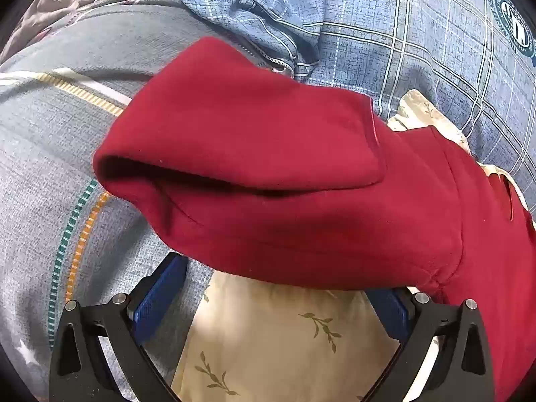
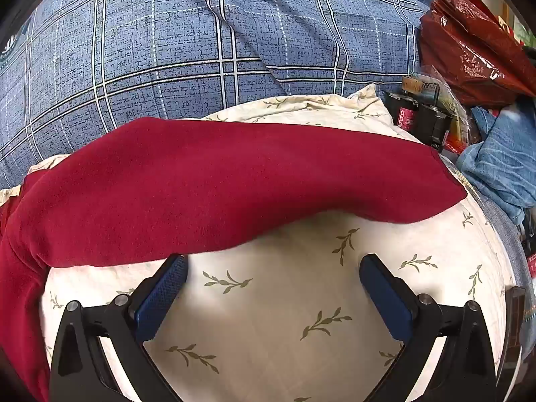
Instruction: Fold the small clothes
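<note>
Two grippers are spread wide and neither one grasps anything. I look through the left gripper (image 1: pixel 271 288) and I see the red garment (image 1: pixel 284 174) lying just ahead of its fingers, with the near hem over the tips of the blue pads (image 1: pixel 157 298). The cloth is not pressed between them. A part of it is already folded over on itself, with a flap on top. Through the right gripper (image 2: pixel 273 276) I see the long red band of the garment (image 2: pixel 234 181) lying crosswise in front of the fingers, from left to right, on the cream pillow with leaf print (image 2: pixel 268 328). Its left pad is just at the lower edge of the cloth; the right pad stands over bare pillow. Behind is the blue checked bedding (image 2: pixel 167 50).

I judge that the long axis runs across both grippers, so each one faces the near long edge. The left one seems nearer to the cloth. Next I would probably pinch this near edge with both and carry it away from me.
</note>
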A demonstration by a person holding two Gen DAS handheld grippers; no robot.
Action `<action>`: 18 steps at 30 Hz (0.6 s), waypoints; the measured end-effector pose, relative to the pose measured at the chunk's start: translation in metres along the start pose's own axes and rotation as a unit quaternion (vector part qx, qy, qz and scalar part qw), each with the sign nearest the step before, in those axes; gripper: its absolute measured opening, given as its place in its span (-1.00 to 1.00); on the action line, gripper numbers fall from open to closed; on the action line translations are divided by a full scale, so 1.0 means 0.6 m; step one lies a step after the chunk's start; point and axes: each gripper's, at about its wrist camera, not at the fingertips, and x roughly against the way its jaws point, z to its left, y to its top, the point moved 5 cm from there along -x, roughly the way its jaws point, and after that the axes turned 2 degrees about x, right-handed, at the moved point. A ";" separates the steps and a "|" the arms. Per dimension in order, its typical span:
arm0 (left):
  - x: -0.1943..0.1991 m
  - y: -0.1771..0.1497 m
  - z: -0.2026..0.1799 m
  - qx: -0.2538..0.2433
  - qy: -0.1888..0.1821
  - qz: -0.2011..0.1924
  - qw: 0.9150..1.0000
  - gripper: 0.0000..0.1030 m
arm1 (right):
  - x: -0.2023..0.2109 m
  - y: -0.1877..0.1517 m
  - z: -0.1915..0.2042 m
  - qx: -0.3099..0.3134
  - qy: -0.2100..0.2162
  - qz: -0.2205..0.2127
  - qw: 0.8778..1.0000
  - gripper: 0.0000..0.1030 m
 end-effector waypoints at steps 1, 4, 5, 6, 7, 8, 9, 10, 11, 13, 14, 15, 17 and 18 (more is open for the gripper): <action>0.000 0.000 -0.001 -0.007 0.010 -0.002 1.000 0.99 | 0.000 0.000 0.000 0.000 0.000 0.000 1.000 0.99; 0.000 -0.001 -0.009 -0.007 0.010 -0.002 1.000 0.99 | 0.000 0.000 0.000 0.000 0.000 0.000 1.000 0.99; 0.000 -0.001 -0.012 -0.006 0.009 -0.001 1.000 0.99 | 0.000 0.000 0.000 0.000 0.000 0.000 1.000 0.99; 0.000 0.000 -0.005 -0.001 0.001 0.000 1.000 0.99 | 0.000 0.000 0.000 0.000 0.000 0.000 1.000 0.99; 0.000 0.000 -0.004 0.000 0.000 0.000 1.000 0.99 | 0.000 0.000 0.000 0.000 0.000 0.000 1.000 0.99; 0.000 0.000 -0.004 0.000 -0.001 0.000 1.000 0.99 | 0.000 0.000 0.000 0.000 0.000 0.000 1.000 0.99; 0.000 0.000 -0.004 0.001 -0.001 0.000 1.000 0.99 | 0.000 0.000 0.000 0.000 0.000 0.000 1.000 0.99; 0.000 0.000 -0.004 0.001 -0.001 0.000 1.000 0.99 | 0.000 0.000 0.000 0.000 0.000 0.000 1.000 0.99; 0.000 0.000 -0.003 0.001 -0.002 0.000 1.000 0.99 | 0.000 0.000 0.000 0.000 0.000 0.000 1.000 0.99; 0.000 0.000 -0.003 0.001 -0.002 0.000 1.000 0.99 | 0.000 0.000 0.000 0.000 0.000 0.000 1.000 0.99; -0.002 0.001 -0.005 0.001 -0.002 -0.001 1.000 0.99 | 0.000 0.000 0.000 0.000 0.000 0.000 1.000 0.99; -0.002 0.001 -0.006 0.001 -0.001 0.000 1.000 0.99 | 0.000 0.000 0.000 0.000 0.000 0.000 1.000 0.99; -0.003 0.002 -0.006 0.001 -0.001 0.000 1.000 0.99 | 0.000 0.000 0.000 0.000 -0.001 0.000 1.000 0.99; -0.001 0.001 -0.006 0.001 -0.001 0.000 1.000 0.99 | 0.000 0.000 0.000 0.001 -0.001 0.000 1.000 0.99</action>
